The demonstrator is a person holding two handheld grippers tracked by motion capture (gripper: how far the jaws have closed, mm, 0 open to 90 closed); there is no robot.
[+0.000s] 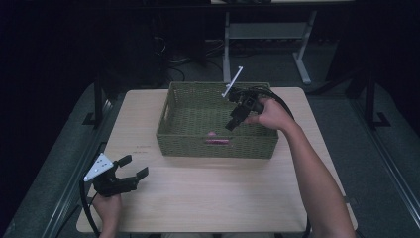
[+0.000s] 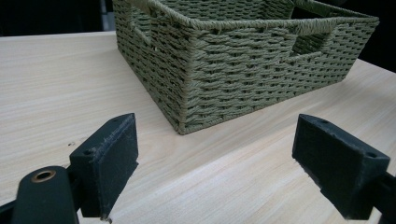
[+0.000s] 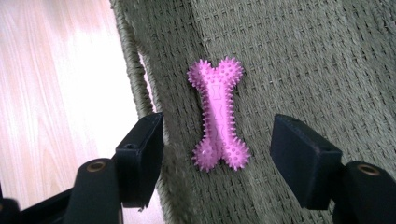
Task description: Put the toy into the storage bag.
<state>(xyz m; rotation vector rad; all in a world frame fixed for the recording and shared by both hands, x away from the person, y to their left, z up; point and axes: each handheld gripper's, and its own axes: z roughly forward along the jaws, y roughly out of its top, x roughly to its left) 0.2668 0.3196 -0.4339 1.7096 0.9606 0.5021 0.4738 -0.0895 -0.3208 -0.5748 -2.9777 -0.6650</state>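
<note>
Pink spiky bone toy (image 3: 218,114) lies in woven basket (image 3: 303,56), released.

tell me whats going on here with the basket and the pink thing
A person works two grippers at a table. The right gripper hangs over the green woven basket, open, with a pink spiky bone toy lying on the basket floor below, apart from the fingers. The left gripper sits open and empty at the table's near left, pointing at the basket.
</note>
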